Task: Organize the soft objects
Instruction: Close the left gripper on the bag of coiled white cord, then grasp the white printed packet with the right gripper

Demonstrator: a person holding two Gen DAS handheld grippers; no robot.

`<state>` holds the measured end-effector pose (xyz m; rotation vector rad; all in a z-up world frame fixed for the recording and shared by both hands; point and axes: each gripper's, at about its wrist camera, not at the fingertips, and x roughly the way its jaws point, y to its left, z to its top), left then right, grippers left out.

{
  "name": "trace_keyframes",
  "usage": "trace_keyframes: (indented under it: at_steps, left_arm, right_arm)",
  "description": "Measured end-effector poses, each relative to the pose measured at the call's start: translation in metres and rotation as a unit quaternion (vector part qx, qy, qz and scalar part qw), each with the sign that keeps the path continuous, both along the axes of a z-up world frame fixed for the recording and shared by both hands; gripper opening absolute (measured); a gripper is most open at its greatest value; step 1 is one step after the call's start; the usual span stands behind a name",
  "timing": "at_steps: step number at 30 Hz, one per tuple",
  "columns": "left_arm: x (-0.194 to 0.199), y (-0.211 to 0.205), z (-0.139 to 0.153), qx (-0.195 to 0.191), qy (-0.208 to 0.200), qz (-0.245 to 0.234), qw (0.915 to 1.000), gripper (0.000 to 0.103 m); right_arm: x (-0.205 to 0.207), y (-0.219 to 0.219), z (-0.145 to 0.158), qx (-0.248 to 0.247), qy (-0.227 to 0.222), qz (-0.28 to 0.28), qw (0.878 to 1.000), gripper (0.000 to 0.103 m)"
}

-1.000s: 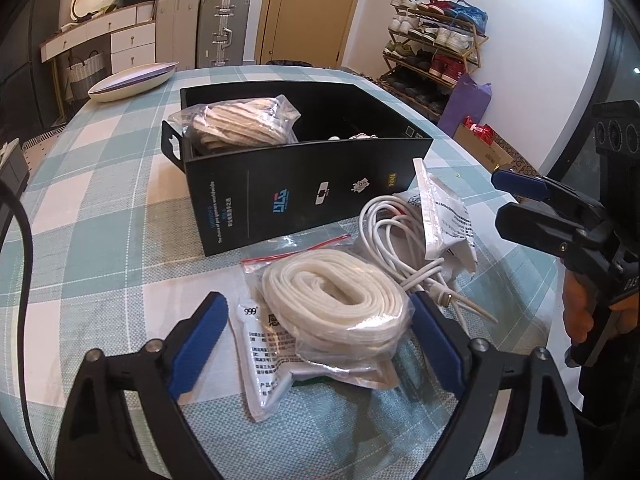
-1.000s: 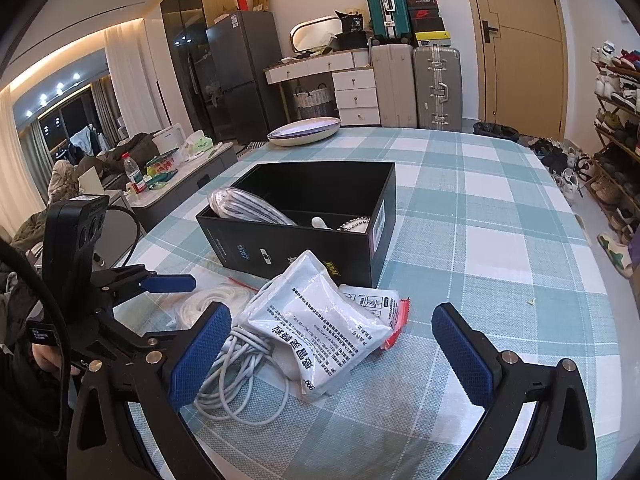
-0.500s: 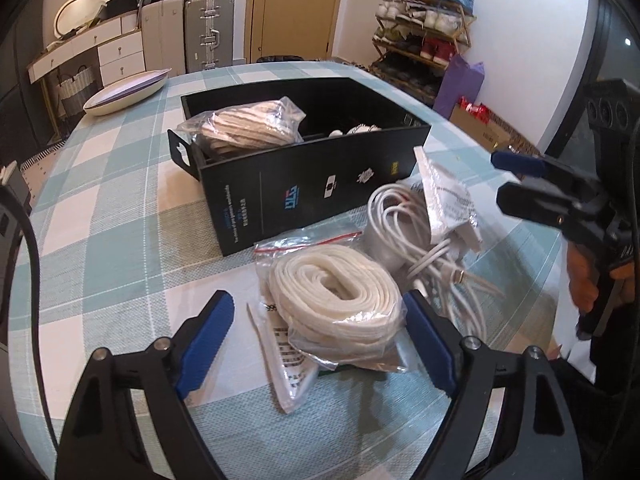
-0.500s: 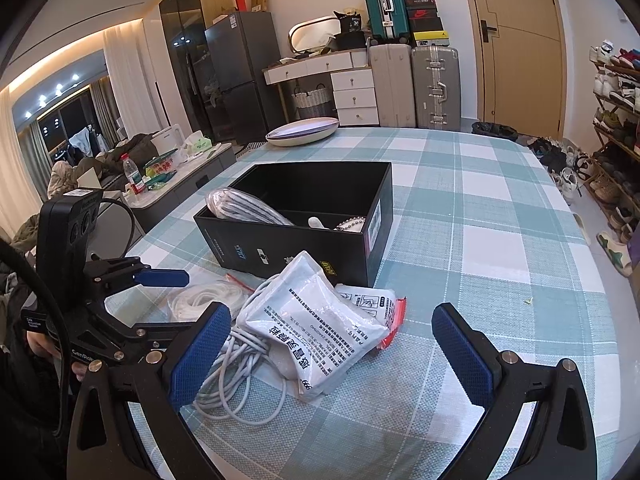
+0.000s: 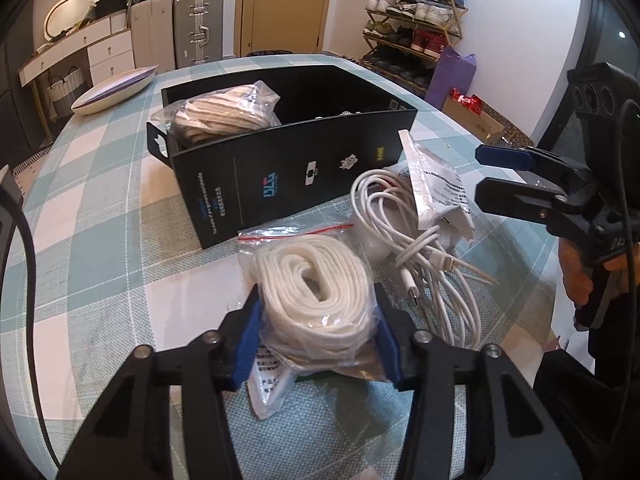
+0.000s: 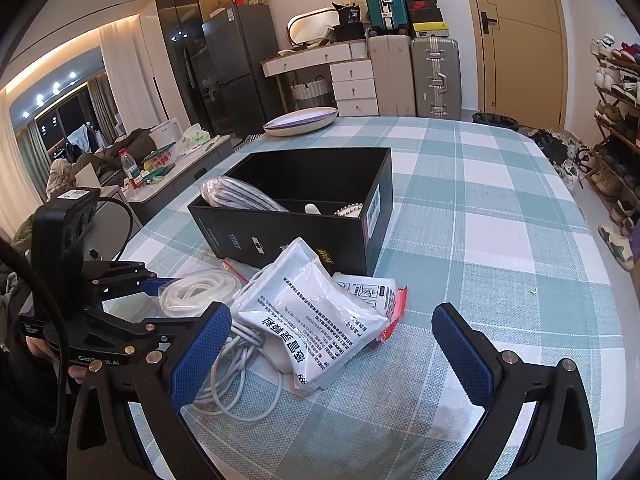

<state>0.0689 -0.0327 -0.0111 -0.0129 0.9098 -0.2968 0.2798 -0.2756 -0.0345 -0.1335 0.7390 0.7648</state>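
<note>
My left gripper (image 5: 318,340) is shut on a clear bag of coiled white rope (image 5: 316,280), which rests on the checked tablecloth just in front of a black open box (image 5: 296,168). The same bag shows in the right wrist view (image 6: 196,290). Another bagged rope (image 5: 224,114) lies in the box's left end. My right gripper (image 6: 332,352) is open and empty, above a white printed soft pack (image 6: 316,316) and a loose white cable (image 6: 236,376). The right gripper also shows in the left wrist view (image 5: 504,176).
A flat white packet (image 5: 276,388) lies under the held bag. A small red-edged sachet (image 6: 372,292) sits by the box's corner. A white oval dish (image 6: 300,120) stands at the table's far side. The table edge is near on the right.
My left gripper has moved forward and closed its jaws on the bagged white rope. The right gripper has stayed open in about the same place.
</note>
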Motion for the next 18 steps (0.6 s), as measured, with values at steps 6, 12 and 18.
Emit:
trace_keyframes:
  at_steps: [6, 12, 18]
  left_arm:
    - [-0.001, 0.003, 0.005, -0.003, -0.009, 0.002, 1.0000, 0.035]
    - [0.000, 0.008, 0.013, -0.012, -0.019, 0.007, 0.9997, 0.034]
    - [0.001, 0.009, 0.014, -0.012, -0.022, 0.007, 0.9997, 0.034]
  right_arm:
    - [0.003, 0.005, -0.006, -0.022, 0.001, 0.000, 1.000, 0.102]
    - [0.005, 0.011, -0.016, -0.060, -0.004, -0.006, 0.998, 0.101]
    - [0.005, 0.020, -0.023, -0.083, -0.013, 0.001, 0.996, 0.093]
